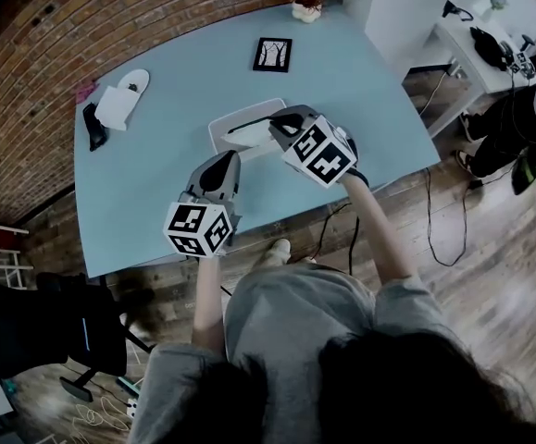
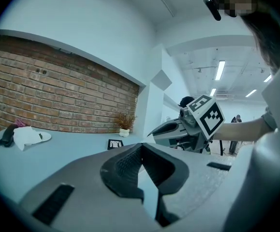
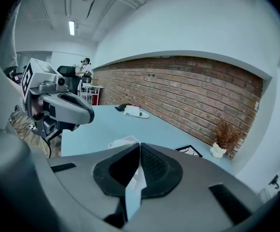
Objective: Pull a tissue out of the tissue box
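The tissue box (image 1: 240,128) is a flat, pale box with rounded corners near the middle of the blue-grey table (image 1: 360,91). A white tissue (image 1: 249,130) runs from its top toward my right gripper (image 1: 277,124), which hovers over the box's right end. In the right gripper view the jaws of that gripper (image 3: 140,146) are shut, with a pale strip of tissue (image 3: 132,190) pinched between the pads and the box (image 3: 123,141) just beyond. My left gripper (image 1: 223,161) sits at the box's near edge, shut and holding nothing (image 2: 140,146).
A small framed picture (image 1: 272,54) and a potted plant (image 1: 306,7) stand at the table's far side. A white object (image 1: 115,107), a black item (image 1: 94,126) and a white oval (image 1: 134,81) lie far left. A dark chair (image 1: 36,326) stands on the floor.
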{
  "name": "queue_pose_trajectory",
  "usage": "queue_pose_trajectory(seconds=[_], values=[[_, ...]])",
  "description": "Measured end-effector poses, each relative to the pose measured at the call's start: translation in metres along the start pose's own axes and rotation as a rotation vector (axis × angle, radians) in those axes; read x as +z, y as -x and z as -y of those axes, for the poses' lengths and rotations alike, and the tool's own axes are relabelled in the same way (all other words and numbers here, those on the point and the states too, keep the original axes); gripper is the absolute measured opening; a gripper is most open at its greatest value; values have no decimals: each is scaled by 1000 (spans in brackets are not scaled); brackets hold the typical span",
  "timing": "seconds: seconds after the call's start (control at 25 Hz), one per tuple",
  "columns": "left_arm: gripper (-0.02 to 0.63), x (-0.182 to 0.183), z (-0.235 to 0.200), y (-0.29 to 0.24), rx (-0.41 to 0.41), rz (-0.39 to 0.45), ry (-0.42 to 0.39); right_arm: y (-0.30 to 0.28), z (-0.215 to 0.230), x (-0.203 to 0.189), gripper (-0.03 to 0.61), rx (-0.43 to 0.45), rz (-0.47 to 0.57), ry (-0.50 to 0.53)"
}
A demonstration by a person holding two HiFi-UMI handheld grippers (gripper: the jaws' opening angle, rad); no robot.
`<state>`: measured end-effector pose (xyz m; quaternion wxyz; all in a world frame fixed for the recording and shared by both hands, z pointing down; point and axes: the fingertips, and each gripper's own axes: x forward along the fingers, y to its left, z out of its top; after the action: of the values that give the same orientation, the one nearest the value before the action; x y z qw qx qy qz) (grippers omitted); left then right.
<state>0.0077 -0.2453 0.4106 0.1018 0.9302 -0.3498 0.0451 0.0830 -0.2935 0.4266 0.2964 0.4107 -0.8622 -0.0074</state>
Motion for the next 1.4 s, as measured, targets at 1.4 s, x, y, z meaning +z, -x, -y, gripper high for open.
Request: queue_pose_trajectory(seconds=[1.4], values=[[3, -1, 77, 36, -48, 100, -40, 111, -41, -1, 0, -72, 366, -256]])
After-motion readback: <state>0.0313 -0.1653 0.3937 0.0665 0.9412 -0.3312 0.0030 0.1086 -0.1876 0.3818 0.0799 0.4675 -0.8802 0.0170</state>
